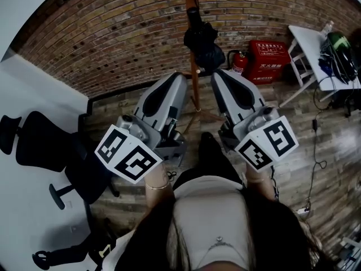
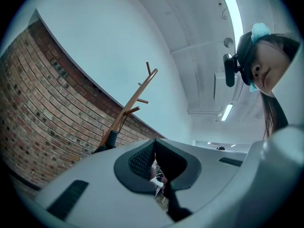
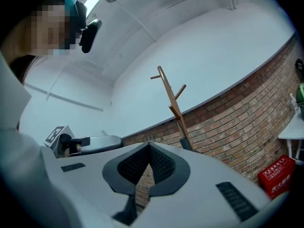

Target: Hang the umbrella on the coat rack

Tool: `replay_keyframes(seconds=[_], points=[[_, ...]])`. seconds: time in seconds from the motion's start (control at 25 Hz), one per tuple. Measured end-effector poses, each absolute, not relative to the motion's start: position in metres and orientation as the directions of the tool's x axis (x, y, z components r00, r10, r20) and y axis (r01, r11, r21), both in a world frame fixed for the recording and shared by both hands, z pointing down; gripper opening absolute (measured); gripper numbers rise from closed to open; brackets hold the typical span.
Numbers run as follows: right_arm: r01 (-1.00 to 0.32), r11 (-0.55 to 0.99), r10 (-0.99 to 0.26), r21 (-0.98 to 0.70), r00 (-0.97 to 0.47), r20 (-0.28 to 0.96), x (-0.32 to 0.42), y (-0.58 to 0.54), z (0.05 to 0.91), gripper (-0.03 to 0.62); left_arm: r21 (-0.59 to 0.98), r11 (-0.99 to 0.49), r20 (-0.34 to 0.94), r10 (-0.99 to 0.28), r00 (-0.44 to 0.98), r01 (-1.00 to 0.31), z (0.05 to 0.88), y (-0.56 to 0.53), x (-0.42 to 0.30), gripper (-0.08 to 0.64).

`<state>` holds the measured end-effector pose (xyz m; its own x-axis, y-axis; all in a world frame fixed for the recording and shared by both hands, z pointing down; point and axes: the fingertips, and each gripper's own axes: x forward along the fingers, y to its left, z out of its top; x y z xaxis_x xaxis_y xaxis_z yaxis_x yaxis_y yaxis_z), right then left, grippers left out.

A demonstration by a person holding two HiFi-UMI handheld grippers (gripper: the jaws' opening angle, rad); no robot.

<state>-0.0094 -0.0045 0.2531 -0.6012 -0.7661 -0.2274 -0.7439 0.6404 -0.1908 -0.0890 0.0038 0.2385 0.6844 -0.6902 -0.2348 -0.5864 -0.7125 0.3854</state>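
Observation:
A black folded umbrella (image 1: pixel 202 40) hangs on the wooden coat rack (image 1: pixel 194 66) in front of the brick wall. Both grippers point up at the rack and are clear of it. My left gripper (image 1: pixel 179 77) is shut with nothing in it, and so is my right gripper (image 1: pixel 216 75). In the left gripper view the jaws (image 2: pixel 154 144) meet below the rack's pegs (image 2: pixel 137 99), and the umbrella's top (image 2: pixel 112 138) peeks out beside the pole. In the right gripper view the closed jaws (image 3: pixel 148 146) sit under the rack (image 3: pixel 171 101), with a bit of the umbrella (image 3: pixel 185 144) visible.
A black office chair (image 1: pixel 42 145) stands at the left by a white wall. A red fire extinguisher (image 1: pixel 240 62) and a red box (image 1: pixel 268 61) sit at the wall's foot. A white table (image 1: pixel 313 52) with gear is at the right; cables (image 1: pixel 316 162) trail on the wooden floor.

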Motion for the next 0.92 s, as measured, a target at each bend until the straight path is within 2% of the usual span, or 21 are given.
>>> replay_keyframes(seconds=[0.92], points=[[-0.739, 0.642, -0.766, -0.202, -0.614, -0.189, 0.006, 0.043, 0.260, 0.035, 0.375, -0.738, -0.245, -0.663, 0.707, -0.562, 0.242, 0.047, -0.062, 0.011]])
